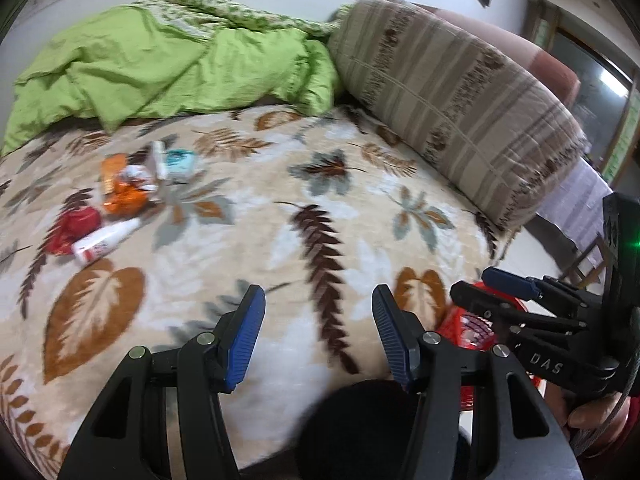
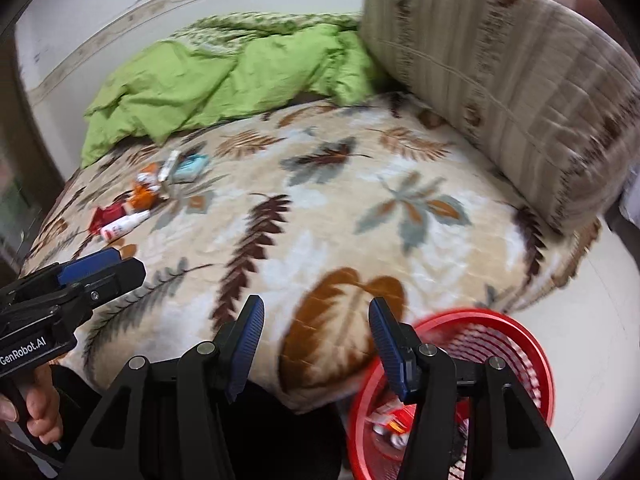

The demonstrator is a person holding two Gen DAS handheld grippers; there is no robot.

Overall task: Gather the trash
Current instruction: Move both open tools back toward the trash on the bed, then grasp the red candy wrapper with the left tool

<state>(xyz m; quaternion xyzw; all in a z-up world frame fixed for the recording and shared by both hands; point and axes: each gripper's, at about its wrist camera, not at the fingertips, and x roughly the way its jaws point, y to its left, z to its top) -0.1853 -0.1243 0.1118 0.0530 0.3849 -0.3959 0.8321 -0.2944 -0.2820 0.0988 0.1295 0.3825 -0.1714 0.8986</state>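
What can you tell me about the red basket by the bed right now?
The red basket is a round plastic bin with latticed, slotted walls and a solid rim. It stands upright on the pale floor at the corner of the bed, close against the leaf-patterned blanket. A few red and white wrappers lie inside. Neither gripper touches it.

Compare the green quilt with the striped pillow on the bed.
The quilt is plain bright green; the pillow is beige with brown stripes. The quilt lies crumpled and flat along the wall side of the bed; the pillow is plump, smooth and bulges up at the head. The quilt is nearer the trash pile; the pillow is across the bed from it. Both rest on the leaf-patterned bed and touch at one corner.
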